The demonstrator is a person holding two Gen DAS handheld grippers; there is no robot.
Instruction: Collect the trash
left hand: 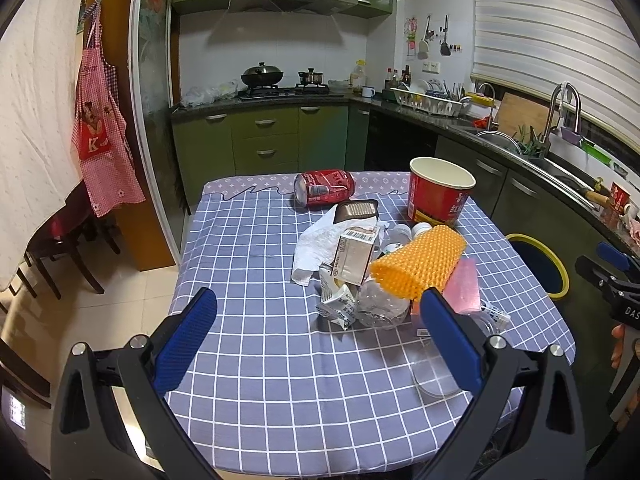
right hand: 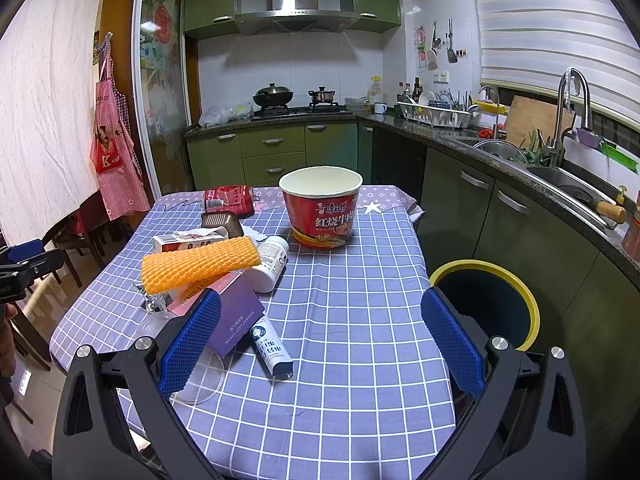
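Risks first: trash is heaped near the counter (right hand: 360, 320) middle, so pulling one piece could topple the rest. Mesh sleeve (right hand: 200, 266) lies loose on the boxes and could roll off. Plastic lid (right hand: 200, 376) hangs near the counter's front edge, so I might knock it to the floor. Can (left hand: 324, 189) lies on its side at the far end and may roll. Both hands empty: left gripper (left hand: 320, 340) fingers wide, right gripper (right hand: 320, 340) fingers wide, above the counter. Noodle cup (right hand: 320, 208) stands upright, looks empty. Bin (right hand: 486, 304) sits beside the counter's right edge; inside is dark, contents unclear.
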